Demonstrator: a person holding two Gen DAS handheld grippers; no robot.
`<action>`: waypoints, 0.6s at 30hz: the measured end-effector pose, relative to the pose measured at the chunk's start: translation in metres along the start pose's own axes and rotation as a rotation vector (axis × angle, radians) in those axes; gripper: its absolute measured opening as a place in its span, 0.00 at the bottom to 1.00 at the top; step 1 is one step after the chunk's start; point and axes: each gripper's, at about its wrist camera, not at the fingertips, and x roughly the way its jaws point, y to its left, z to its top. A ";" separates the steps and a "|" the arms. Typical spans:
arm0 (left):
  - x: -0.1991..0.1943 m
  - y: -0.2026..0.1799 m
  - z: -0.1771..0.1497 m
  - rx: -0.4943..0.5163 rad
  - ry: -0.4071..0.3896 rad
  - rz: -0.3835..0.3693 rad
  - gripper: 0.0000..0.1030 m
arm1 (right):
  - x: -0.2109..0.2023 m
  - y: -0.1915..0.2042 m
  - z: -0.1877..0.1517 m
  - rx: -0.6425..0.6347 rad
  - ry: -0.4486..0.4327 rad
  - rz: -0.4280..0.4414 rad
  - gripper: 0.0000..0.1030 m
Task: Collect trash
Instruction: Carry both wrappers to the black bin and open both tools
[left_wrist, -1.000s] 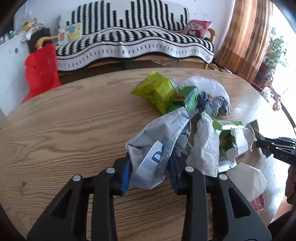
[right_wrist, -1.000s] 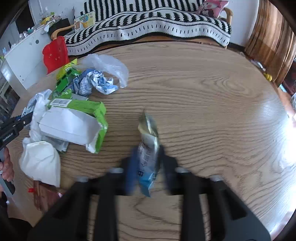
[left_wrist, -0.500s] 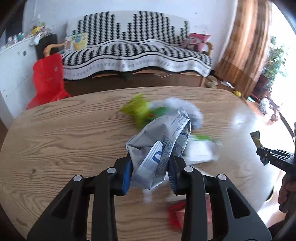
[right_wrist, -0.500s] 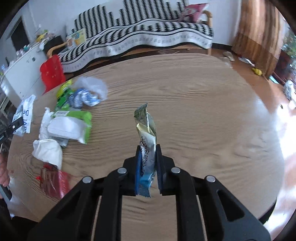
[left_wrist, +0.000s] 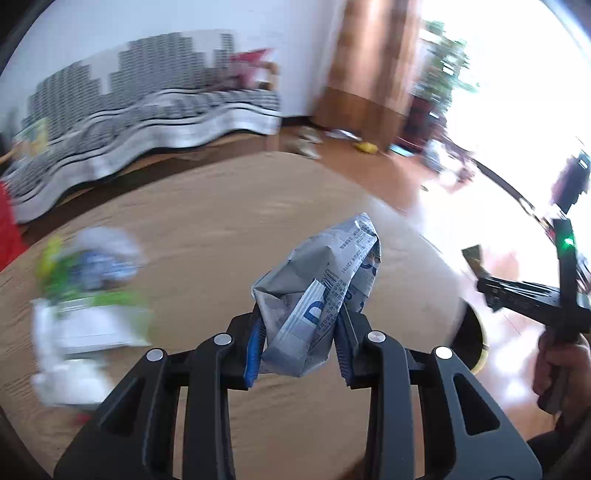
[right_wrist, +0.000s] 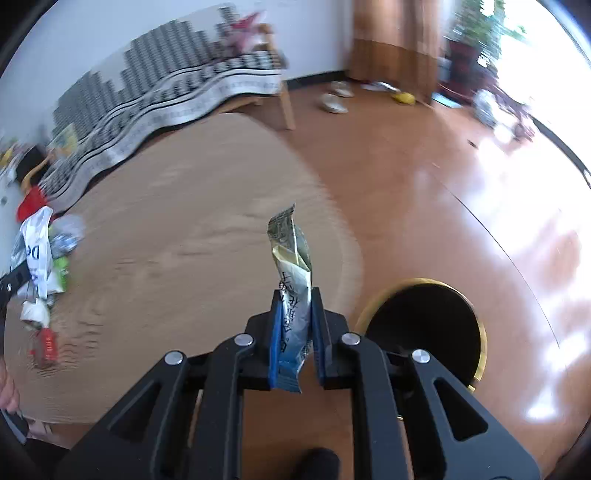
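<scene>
Gripping a crumpled grey wrapper in the left hand-held gripper, right hand-held gripper clamping a slim sachet, black bin beside table edge

Motion blur smears what seems a trash pile on the table.

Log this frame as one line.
left tool: shut on grey wrapper | right tool: shut on snack wrapper | bin: beside table, below right tool

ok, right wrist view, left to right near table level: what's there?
Trash pile on the table → slim wrapper clamped in the right hand-held gripper → gold-rimmed black bin on the floor.
</scene>
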 end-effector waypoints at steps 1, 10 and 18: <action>0.008 -0.020 0.000 0.021 0.007 -0.028 0.31 | 0.000 -0.017 -0.004 0.023 0.006 -0.012 0.14; 0.089 -0.187 -0.021 0.207 0.105 -0.221 0.31 | 0.009 -0.149 -0.048 0.196 0.089 -0.084 0.14; 0.167 -0.255 -0.046 0.254 0.230 -0.276 0.31 | 0.015 -0.188 -0.064 0.259 0.124 -0.074 0.14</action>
